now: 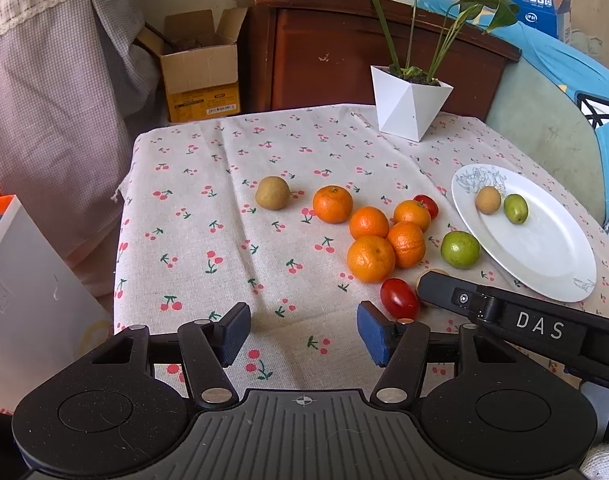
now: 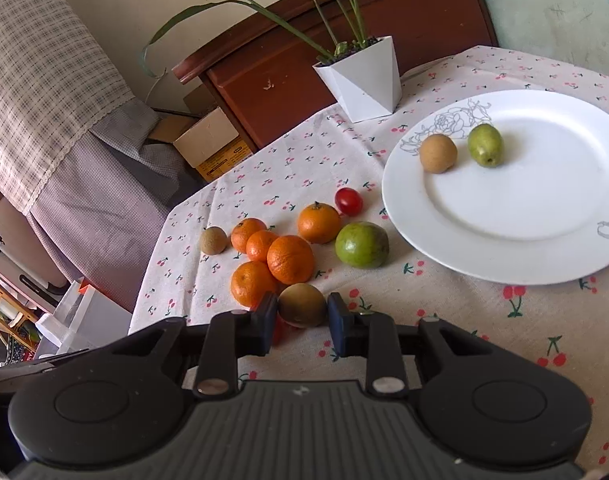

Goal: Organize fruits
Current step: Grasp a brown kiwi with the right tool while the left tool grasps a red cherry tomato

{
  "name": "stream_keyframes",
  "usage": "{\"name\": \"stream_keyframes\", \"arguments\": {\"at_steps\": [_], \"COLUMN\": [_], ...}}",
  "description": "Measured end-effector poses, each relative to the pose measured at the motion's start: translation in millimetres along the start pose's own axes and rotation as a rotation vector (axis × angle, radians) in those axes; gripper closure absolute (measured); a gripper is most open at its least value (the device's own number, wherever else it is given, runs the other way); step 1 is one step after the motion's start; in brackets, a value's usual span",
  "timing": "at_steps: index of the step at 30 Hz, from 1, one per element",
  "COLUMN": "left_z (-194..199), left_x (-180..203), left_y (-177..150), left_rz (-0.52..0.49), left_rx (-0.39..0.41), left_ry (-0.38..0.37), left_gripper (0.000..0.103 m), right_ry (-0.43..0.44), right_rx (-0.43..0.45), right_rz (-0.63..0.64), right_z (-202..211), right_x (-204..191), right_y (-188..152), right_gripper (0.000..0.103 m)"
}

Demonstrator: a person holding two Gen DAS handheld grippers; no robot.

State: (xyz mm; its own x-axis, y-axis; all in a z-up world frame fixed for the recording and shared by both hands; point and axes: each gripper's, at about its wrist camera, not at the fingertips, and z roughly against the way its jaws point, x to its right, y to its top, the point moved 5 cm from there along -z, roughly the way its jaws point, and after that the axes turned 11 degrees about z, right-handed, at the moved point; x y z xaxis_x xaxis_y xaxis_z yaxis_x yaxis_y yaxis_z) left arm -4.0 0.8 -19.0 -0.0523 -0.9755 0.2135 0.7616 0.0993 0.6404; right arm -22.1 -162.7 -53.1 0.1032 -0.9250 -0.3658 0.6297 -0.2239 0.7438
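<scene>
On the white plate (image 2: 504, 208) sit a brown fruit (image 2: 438, 153) and a green fruit (image 2: 485, 145)

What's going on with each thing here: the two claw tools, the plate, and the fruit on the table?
Left gripper: open, empty, above the cloth.
Right gripper: jaws around a brown fruit, touching or nearly.
Plate: holds a brown fruit and a green fruit, mostly bare.
Five oranges: clustered on the cloth.
Green fruit: on the cloth beside the plate.
</scene>
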Motion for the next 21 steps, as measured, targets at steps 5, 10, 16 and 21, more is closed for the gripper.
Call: {"name": "stream_keyframes", "arguments": {"at_steps": [5,10,16,21], "left_z": [3,3,-3,-14], "left_x": [8,23,42,47], "left_y": [-1,-4,-9,-14], "left_rz": [-0.007,-0.028,-0.052,-0.063], "left_rx": [0.004,0.012,0.014,0.002], "left_ry": [-0.037,-0.093,-0.136,-0.120], "left_gripper": [0.045,0.046,0.051,0.060], "right_ry": [-0.044,-0.063,-0.078,-0.073], "right_rx": [0.005,0.015,0.010,-0.003], "right_rz": [0.008,-0.013,-0.043,-0.078], "right_z": [10,18,21,19], "right_x": [10,21,29,34], "right_y": [2,4,3,1], "right_gripper": [0.075,0.075,0.075,0.073]}}
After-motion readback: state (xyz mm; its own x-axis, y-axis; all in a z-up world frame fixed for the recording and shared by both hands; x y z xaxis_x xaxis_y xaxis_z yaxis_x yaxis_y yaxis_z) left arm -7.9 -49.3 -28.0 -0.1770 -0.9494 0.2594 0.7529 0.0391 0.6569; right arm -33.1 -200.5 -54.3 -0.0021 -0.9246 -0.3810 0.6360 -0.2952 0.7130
